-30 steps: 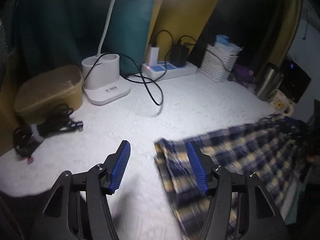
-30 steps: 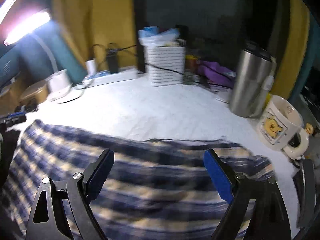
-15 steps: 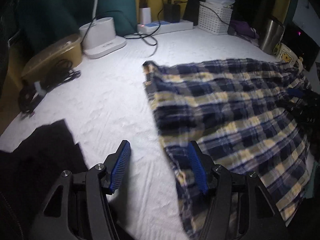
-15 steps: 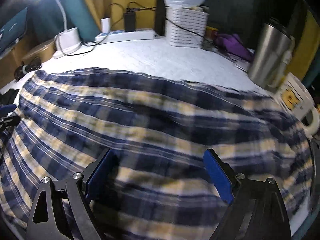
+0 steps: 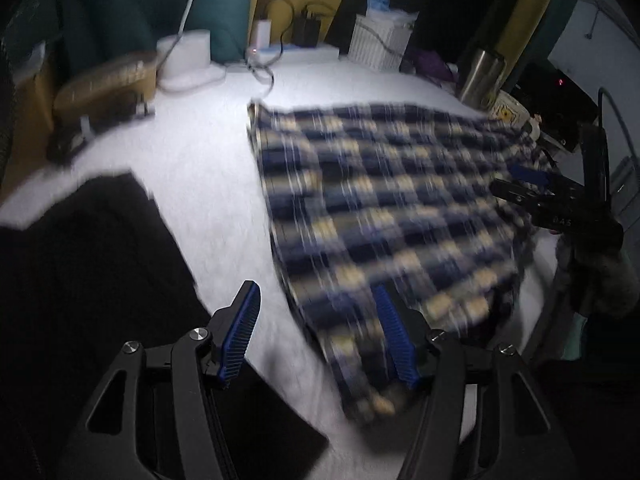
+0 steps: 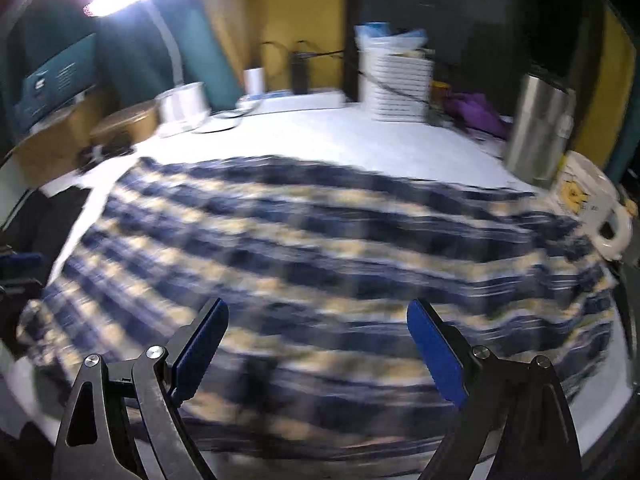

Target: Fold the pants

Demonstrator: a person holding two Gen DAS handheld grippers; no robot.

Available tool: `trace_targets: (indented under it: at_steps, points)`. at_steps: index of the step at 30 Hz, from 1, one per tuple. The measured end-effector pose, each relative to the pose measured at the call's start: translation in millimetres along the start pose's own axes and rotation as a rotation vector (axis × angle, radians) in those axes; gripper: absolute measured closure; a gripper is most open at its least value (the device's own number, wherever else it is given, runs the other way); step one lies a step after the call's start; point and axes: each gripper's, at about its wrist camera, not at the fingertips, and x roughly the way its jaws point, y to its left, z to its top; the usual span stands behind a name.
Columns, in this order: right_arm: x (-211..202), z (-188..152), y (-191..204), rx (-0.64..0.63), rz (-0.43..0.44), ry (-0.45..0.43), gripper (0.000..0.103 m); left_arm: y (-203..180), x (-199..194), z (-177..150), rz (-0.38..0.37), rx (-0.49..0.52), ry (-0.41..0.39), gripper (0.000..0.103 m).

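Observation:
The blue, navy and cream plaid pants [image 5: 392, 200] lie spread flat on the white table [image 5: 208, 168], blurred by motion. My left gripper [image 5: 316, 292] is open above the pants' near left edge. Its right finger is over the cloth, its left finger over bare table, and nothing is pinched. In the left wrist view my right gripper [image 5: 532, 184] shows over the pants' far right side. In the right wrist view the pants [image 6: 320, 240] fill the middle, and my right gripper [image 6: 316, 308] stands wide open above them with nothing held.
A black cloth [image 5: 88, 272] lies at the near left. Along the back stand a tan box [image 5: 108, 84], a white lamp base [image 5: 188, 56], a power strip [image 5: 296, 52] and a white basket [image 5: 380, 40]. At the right are a steel tumbler [image 6: 540, 128] and a mug [image 6: 592, 208].
Both grippers have drawn back toward the near edge and dipped. The pants now show spread out across the table, and the black cloth has come into the left wrist view. Both stay open.

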Motion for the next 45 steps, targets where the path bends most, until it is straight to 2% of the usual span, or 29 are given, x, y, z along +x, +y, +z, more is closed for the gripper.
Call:
trace_targets:
  at_steps: [4, 10, 15, 17, 19, 23, 27, 31, 34, 37, 40, 42, 45]
  points:
    - [8.4, -17.4, 17.6, -0.021, 0.019, 0.038, 0.011, -0.5, 5.4, -25.3, 0.013, -0.024, 0.041, 0.042]
    - [-0.2, -40.7, 19.7, -0.04, -0.022, 0.047, 0.012, -14.3, -0.1, -43.2, 0.105, 0.088, 0.011, 0.042]
    - [-13.6, -53.0, 13.0, -0.035, -0.042, 0.049, 0.012, -13.3, -4.3, -46.7, 0.132, 0.128, 0.041, 0.042]
    - [-17.7, -54.7, 11.6, -0.023, -0.045, 0.062, 0.012, -6.1, -10.4, -42.1, 0.116, 0.107, 0.053, 0.042]
    - [-24.4, -53.3, 10.6, -0.015, -0.048, 0.056, 0.011, -2.8, -20.1, -33.9, 0.1, 0.097, 0.016, 0.042]
    - [-37.0, -28.8, 16.2, -0.021, -0.029, -0.022, 0.011, -5.0, -24.9, -7.4, 0.109, 0.101, -0.057, 0.042]
    - [-22.7, -4.0, 37.9, -0.07, 0.01, -0.048, 0.011, -12.6, -11.1, 21.4, 0.119, 0.118, -0.102, 0.042]
    - [-0.7, 0.9, 59.0, -0.108, 0.039, -0.022, 0.011, -13.5, 7.8, 47.0, 0.129, 0.106, -0.127, 0.042]
    - [8.9, -8.9, 65.9, -0.128, 0.049, 0.01, 0.011, -8.0, 25.9, 57.7, 0.147, 0.09, -0.109, 0.042]
    - [12.5, -29.7, 68.7, -0.142, 0.05, 0.051, 0.011, -5.6, 40.1, 54.1, 0.173, 0.093, -0.061, 0.042]
    - [0.8, -44.7, 61.7, -0.123, 0.064, 0.03, 0.012, 0.1, 52.2, 39.6, 0.19, 0.087, 0.006, 0.042]
    - [-5.4, -50.1, 59.2, -0.131, 0.057, 0.027, 0.012, 0.9, 49.6, 31.1, 0.193, 0.092, -0.002, 0.042]
    - [-12.6, -53.5, 49.1, -0.105, 0.071, 0.042, 0.012, 1.1, 45.5, 29.3, 0.194, 0.092, 0.039, 0.042]
